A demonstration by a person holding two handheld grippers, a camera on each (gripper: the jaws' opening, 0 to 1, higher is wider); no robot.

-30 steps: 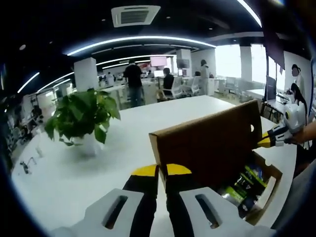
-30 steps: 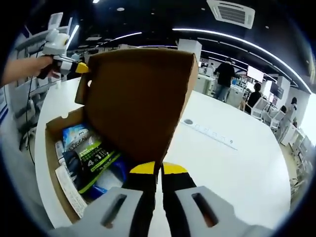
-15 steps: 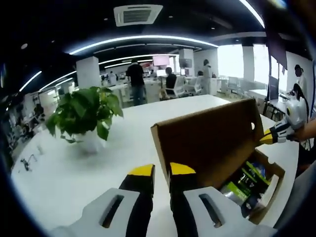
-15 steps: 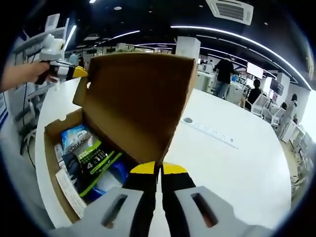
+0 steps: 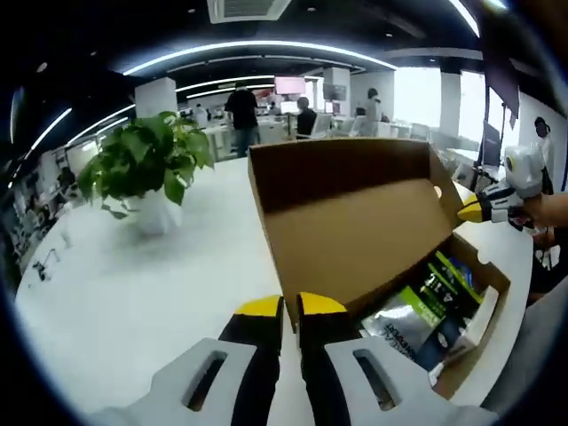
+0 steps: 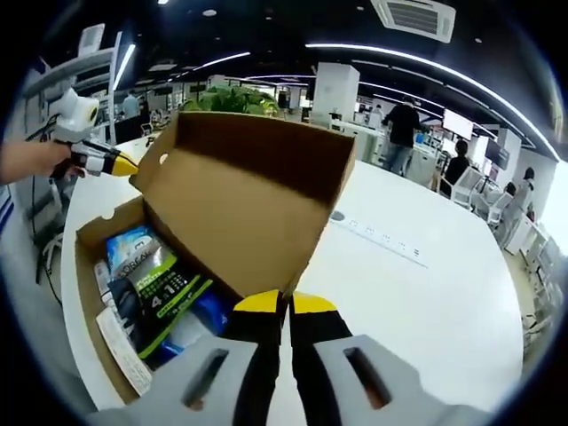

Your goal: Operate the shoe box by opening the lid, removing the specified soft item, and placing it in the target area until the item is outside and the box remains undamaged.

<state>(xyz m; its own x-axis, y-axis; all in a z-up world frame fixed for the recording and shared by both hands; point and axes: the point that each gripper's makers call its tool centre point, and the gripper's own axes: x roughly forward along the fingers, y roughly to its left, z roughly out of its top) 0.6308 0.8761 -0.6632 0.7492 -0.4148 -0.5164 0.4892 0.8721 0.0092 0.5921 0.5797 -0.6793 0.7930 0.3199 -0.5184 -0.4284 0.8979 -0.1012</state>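
Observation:
A brown cardboard shoe box (image 5: 493, 293) stands on the white table with its lid (image 5: 355, 222) raised and leaning back. Soft packets (image 5: 426, 297) with green, black and blue print lie inside. My left gripper (image 5: 290, 306) is shut on the lid's near corner. The right gripper (image 5: 469, 211) meets the far corner. In the right gripper view the lid (image 6: 240, 204) rises over the packets (image 6: 160, 288) in the box (image 6: 84, 284). My right gripper (image 6: 284, 303) is shut on the lid's edge. The left gripper (image 6: 124, 164) holds the opposite corner.
A potted green plant (image 5: 146, 164) stands on the white table (image 5: 133, 284) to the left of the box, and its leaves (image 6: 235, 99) peek over the lid. A white power strip (image 6: 377, 240) lies beyond the box. People and office chairs are far behind.
The lid has swung further back, so its inner face now tilts upward and more of the packets show. Both grippers moved with it, staying at the corners.

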